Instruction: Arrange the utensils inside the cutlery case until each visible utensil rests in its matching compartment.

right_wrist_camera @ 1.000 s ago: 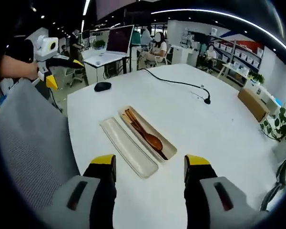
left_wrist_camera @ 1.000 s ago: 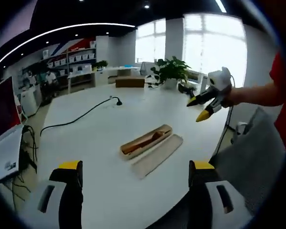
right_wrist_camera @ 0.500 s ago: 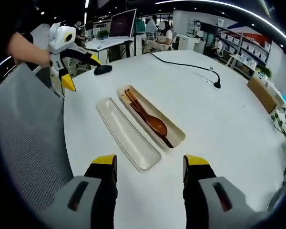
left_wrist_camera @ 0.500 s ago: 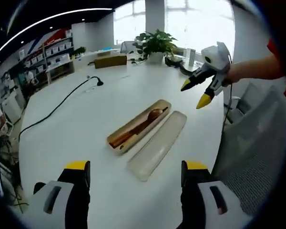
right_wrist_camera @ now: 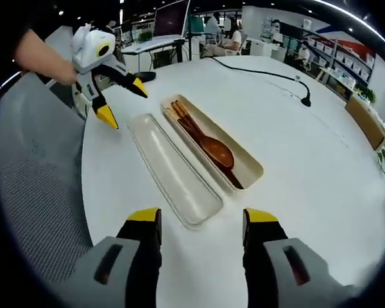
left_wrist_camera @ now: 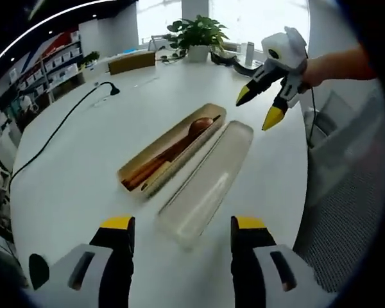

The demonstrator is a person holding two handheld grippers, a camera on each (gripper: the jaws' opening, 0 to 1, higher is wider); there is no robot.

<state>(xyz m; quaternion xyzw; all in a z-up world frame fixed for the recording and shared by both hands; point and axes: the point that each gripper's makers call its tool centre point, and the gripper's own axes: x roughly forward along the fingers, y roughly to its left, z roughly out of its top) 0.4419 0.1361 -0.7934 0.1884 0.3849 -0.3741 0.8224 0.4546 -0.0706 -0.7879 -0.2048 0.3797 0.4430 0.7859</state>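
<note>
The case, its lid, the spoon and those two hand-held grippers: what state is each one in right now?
Case: open, lying flat on the table.
Lid: off, lying beside the case.
Spoon: inside the case, bowl up.
Left hand-held gripper: open, holding nothing.
Right hand-held gripper: open, holding nothing.

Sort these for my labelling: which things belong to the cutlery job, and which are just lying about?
Job: case, lid, spoon, chopsticks, left tongs, right tongs.
Lying about: cable, plant, mouse, box, chair.
</note>
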